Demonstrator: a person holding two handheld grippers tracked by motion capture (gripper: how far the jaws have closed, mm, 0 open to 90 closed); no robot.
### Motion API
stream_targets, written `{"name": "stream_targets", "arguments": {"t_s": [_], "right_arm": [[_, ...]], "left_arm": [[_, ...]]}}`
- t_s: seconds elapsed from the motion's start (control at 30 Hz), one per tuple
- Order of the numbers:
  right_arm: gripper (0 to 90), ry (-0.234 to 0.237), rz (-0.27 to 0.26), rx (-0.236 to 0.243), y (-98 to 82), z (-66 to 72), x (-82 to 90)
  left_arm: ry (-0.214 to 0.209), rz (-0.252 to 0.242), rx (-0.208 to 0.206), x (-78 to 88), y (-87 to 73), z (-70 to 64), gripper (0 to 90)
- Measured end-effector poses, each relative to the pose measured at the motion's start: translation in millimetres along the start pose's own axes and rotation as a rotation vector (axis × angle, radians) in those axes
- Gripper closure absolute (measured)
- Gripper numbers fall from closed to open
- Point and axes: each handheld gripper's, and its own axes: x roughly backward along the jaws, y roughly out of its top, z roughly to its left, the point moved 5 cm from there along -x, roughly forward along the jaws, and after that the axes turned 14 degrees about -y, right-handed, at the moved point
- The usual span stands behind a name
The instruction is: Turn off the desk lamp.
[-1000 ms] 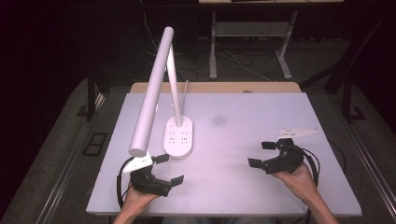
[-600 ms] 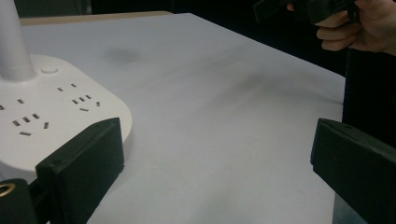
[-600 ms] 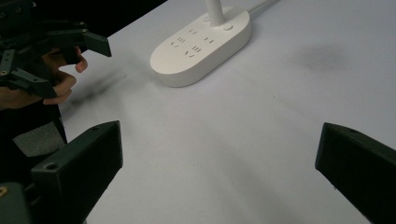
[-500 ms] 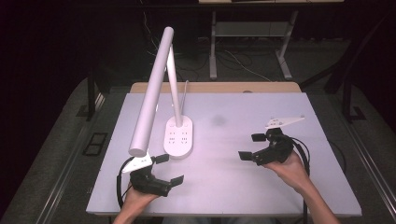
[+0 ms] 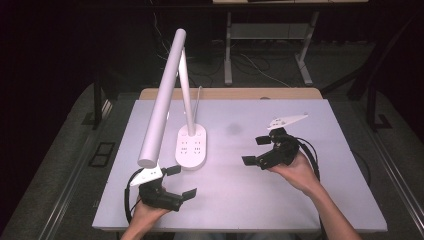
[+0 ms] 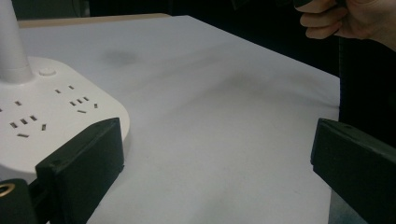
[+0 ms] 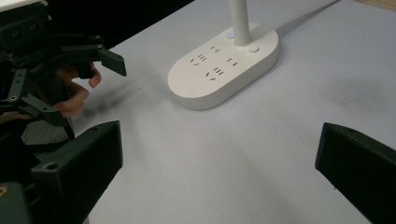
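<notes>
A white desk lamp stands left of the table's middle, its oval base (image 5: 191, 147) carrying several socket slots and two buttons. Its long tube head (image 5: 162, 100) slants down toward the front left. My left gripper (image 5: 181, 181) rests open near the front edge, just in front of the base (image 6: 46, 112), with nothing between its jaws (image 6: 219, 168). My right gripper (image 5: 255, 150) is open and empty too, to the right of the base and pointing at it (image 7: 224, 65).
The lamp's white cord (image 7: 303, 16) runs off the back of the white table (image 5: 300, 210). A wooden strip (image 5: 230, 93) edges the far side. Dark floor, cables and a metal stand (image 5: 265, 35) lie beyond. The other hand (image 6: 345, 18) shows at the left gripper view's top right.
My right gripper has moved left and a little farther from the front edge, closer to the lamp base. The left gripper and the lamp have stayed put.
</notes>
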Motion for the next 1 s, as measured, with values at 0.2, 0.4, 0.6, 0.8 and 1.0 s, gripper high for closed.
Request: {"name": "stream_targets", "arguments": {"t_s": [0.2, 0.4, 0.6, 0.8, 1.0], "right_arm": [[0.8, 0.011, 0.008, 0.017, 12.1, 5.1, -11.4], [0.8, 0.012, 0.014, 0.050, 26.2, 11.2, -23.4], [0.8, 0.024, 0.012, 0.061, 40.7, 15.6, -34.4], [0.8, 0.039, 0.013, 0.076, 50.9, 17.6, -45.4], [0.8, 0.027, 0.029, 0.068, 59.0, 16.0, -57.7]], "left_arm": [[-0.002, -0.001, -0.001, -0.4, 0.1, -0.2, 1.5], [-0.004, 0.000, 0.001, -0.3, 0.1, 0.0, 1.5], [-0.006, 0.000, 0.001, -0.1, 0.1, -0.2, 1.5], [-0.007, 0.006, 0.001, -1.1, -0.4, -0.3, 1.5], [-0.008, 0.001, 0.010, -1.1, -0.4, 0.4, 1.5]]}}
